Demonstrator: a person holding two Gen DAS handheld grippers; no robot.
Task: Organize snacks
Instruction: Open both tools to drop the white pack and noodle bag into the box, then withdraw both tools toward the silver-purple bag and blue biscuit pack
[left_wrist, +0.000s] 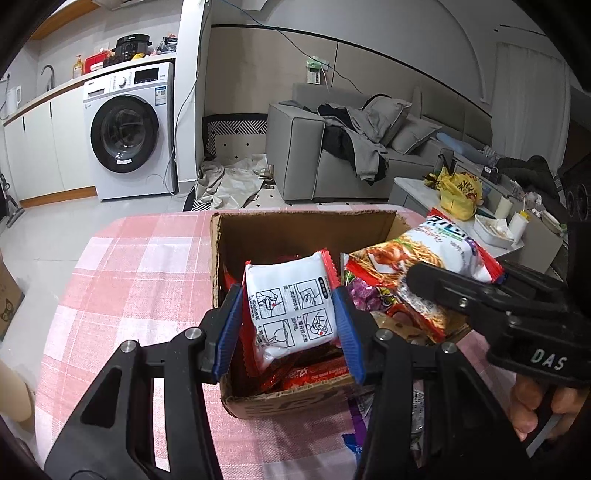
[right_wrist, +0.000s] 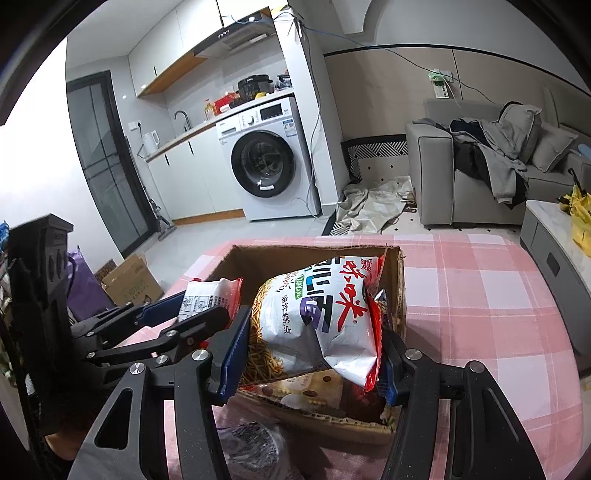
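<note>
Black left gripper (left_wrist: 290, 323) and right gripper (right_wrist: 310, 354), blue ribbed pads, silver screws.

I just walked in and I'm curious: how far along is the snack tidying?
Partly done: several packets already lie in the cardboard box. In hand: the left gripper clamps a small white packet and the right gripper a big noodle-snack bag, both over the box. Left: a dark wrapper still on the table.

Cardboard box (left_wrist: 295, 236) open on top, back half still free above the packs. Front half crowded: white noodle pack (left_wrist: 291, 314) in left gripper (left_wrist: 288, 325), big snack bag (right_wrist: 325, 317) in right gripper (right_wrist: 310, 354), the 2 side by side over the box. Pink checked tablecloth (left_wrist: 140, 266) left of box bare. Purple packet (right_wrist: 251, 446) lies just before the box's near wall.
</note>
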